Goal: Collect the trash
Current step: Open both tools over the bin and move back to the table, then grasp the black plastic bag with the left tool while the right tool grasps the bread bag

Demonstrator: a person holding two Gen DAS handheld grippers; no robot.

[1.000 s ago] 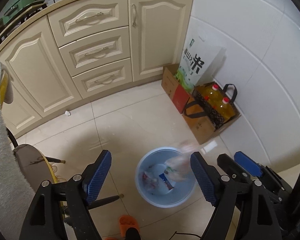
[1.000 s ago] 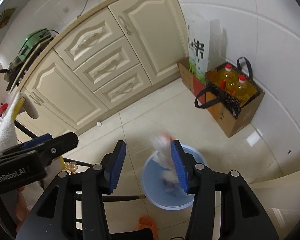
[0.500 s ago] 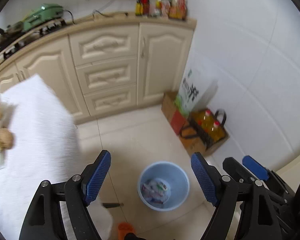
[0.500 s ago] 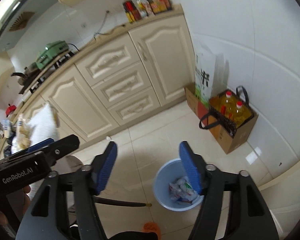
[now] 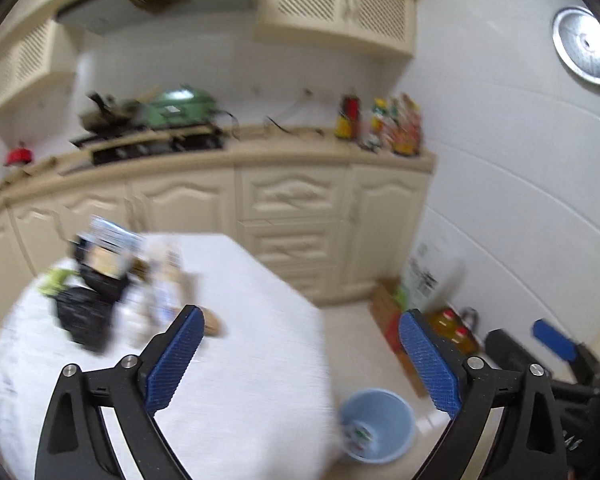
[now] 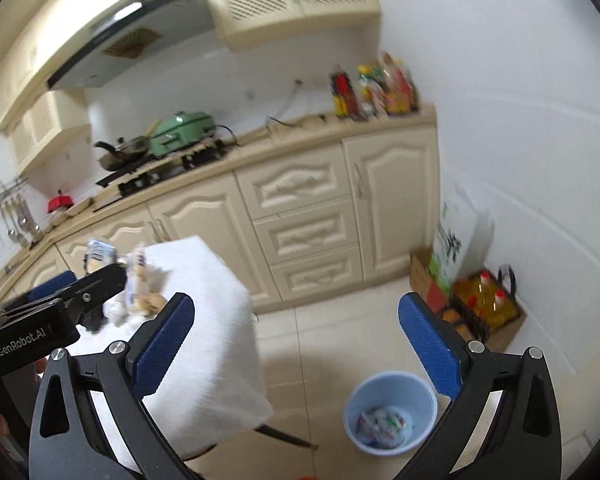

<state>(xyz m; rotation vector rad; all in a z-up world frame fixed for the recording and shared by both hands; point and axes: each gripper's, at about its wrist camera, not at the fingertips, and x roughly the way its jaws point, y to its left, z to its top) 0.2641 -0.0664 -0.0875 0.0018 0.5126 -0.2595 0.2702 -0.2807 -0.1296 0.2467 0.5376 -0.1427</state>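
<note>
A light blue bin [image 5: 380, 424] stands on the floor right of the table, with wrappers inside; it also shows in the right wrist view [image 6: 392, 412]. A pile of trash [image 5: 100, 292], black bags and wrappers, lies on the white-clothed table [image 5: 236, 360]; the same pile [image 6: 136, 284] shows in the right wrist view. My left gripper [image 5: 300, 360] is open and empty above the table's right part. My right gripper [image 6: 296, 348] is open and empty, above the floor between table [image 6: 212, 340] and bin.
Cream cabinets [image 6: 300, 216] run along the back, with a stove and a green pot [image 6: 180, 132] on the counter. A rice bag [image 6: 456, 248] and a box with oil bottles [image 6: 488, 308] stand by the right wall.
Both grippers have risen and tilted up from the bin toward the table and counter. The trash the right gripper held has dropped into the bin, and its jaws have opened wide.
</note>
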